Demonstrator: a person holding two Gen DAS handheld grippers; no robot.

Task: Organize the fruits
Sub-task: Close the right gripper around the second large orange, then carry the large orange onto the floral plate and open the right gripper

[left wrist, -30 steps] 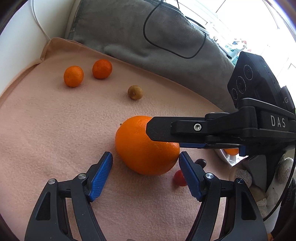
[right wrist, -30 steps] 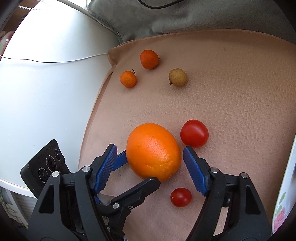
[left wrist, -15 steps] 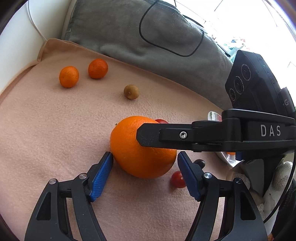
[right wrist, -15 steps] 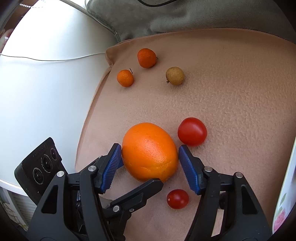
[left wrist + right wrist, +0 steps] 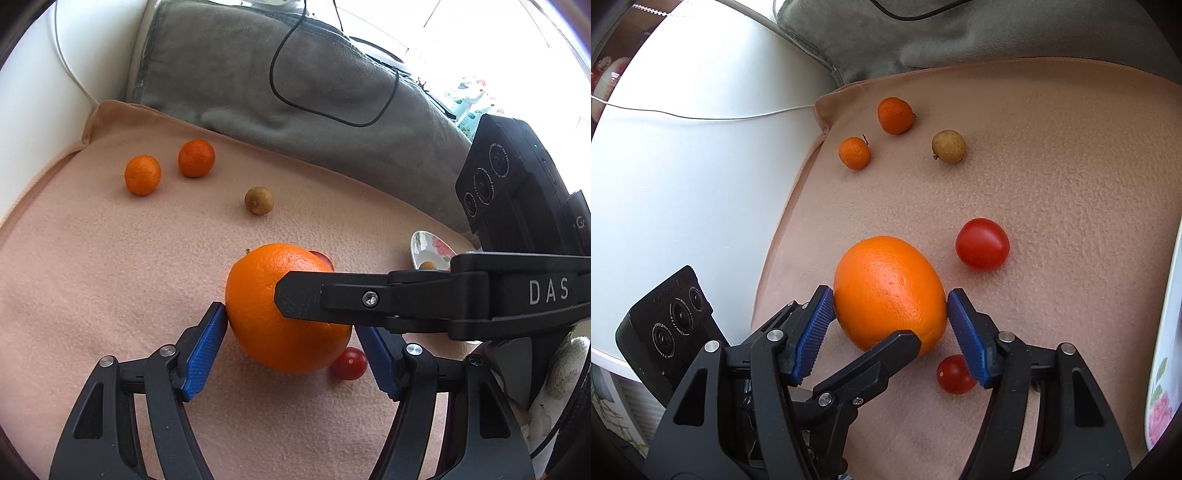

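Note:
A large orange [image 5: 266, 288] [image 5: 886, 280] lies on a pink blanket [image 5: 110, 277]. My left gripper [image 5: 290, 325] straddles it, blue pads touching its left and right sides. My right gripper [image 5: 889, 299] comes in from the other side, and both its pads press on the orange too. The right gripper's black finger [image 5: 332, 295] crosses the orange in the left wrist view. A big tomato [image 5: 982, 243] sits just beyond the orange, and a cherry tomato [image 5: 955, 374] lies beside it under the right pad.
Two mandarins [image 5: 142, 175] [image 5: 196, 158] and a small brown fruit [image 5: 259, 200] lie farther back. A flowered plate [image 5: 430, 247] [image 5: 1167, 369] holding a small fruit stands at the right. A grey cushion [image 5: 295, 74] with a black cable borders the back, and a white table [image 5: 683, 166] the left.
Both grippers have narrowed onto the orange. A second ago their pads stood off from it with a gap each side; now they touch it. The fruits have stayed put.

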